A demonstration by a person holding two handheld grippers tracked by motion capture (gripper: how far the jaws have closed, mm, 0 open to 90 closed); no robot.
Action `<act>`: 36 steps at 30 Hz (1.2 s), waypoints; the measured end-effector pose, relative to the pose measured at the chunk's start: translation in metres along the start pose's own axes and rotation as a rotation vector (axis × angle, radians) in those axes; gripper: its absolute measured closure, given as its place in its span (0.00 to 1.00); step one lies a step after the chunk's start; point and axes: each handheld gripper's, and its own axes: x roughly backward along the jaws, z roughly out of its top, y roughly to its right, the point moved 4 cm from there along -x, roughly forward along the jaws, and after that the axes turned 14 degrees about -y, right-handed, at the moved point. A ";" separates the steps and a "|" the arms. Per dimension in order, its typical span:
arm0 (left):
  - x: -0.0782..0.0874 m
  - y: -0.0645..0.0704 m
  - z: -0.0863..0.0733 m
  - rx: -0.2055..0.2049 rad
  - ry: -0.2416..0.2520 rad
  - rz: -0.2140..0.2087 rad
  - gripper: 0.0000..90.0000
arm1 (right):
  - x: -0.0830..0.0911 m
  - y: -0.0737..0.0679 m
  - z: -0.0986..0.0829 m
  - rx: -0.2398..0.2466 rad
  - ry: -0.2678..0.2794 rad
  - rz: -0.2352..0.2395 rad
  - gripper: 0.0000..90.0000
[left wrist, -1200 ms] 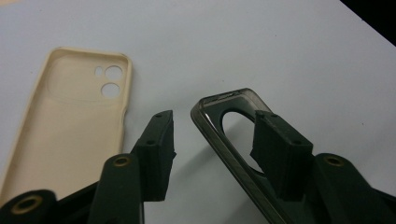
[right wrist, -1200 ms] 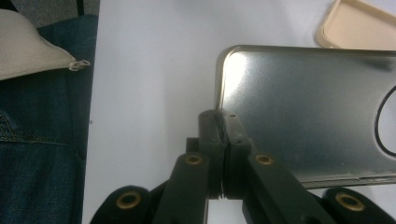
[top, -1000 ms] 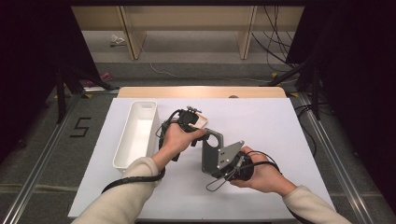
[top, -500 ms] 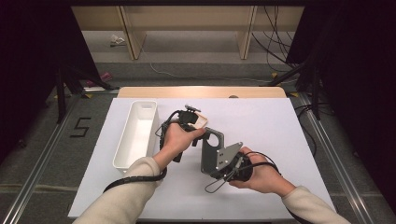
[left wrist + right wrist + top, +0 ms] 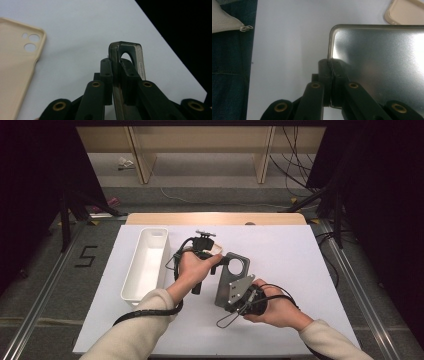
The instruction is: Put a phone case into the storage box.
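Here: dark translucent phone case, camera cutout, pinched by left gripper and right gripper.

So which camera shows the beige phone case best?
The left gripper view: the beige phone case shows its inner face and lens holes. The right gripper view catches one corner; in the high view the left hand mostly covers it.

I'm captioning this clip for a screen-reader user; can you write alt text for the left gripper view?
The left gripper is shut on the edge of a smoky clear phone case, held upright above a white table. A beige phone case lies flat at left, camera holes showing.
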 end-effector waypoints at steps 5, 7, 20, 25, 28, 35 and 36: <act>0.006 0.010 0.002 -0.066 0.067 0.011 0.92 | -0.003 0.003 -0.001 -0.021 0.019 -0.018 0.95; 0.008 0.010 0.003 -0.091 0.082 0.041 0.92 | -0.004 0.005 -0.003 -0.031 0.041 -0.026 0.83; 0.034 -0.004 0.005 -0.223 0.302 0.180 0.92 | 0.009 0.023 -0.011 -0.222 0.206 -0.103 0.34; 0.047 -0.012 0.004 -0.221 0.369 0.190 0.92 | 0.016 0.028 -0.016 -0.296 0.282 -0.125 0.21; 0.054 -0.016 0.003 -0.221 0.388 0.198 0.91 | 0.018 0.031 -0.022 -0.328 0.313 -0.146 0.19; 0.070 -0.024 0.000 -0.220 0.425 0.210 0.91 | 0.019 0.036 -0.030 -0.382 0.349 -0.201 0.18; 0.070 -0.024 0.000 -0.220 0.425 0.210 0.91 | 0.019 0.036 -0.030 -0.382 0.349 -0.201 0.18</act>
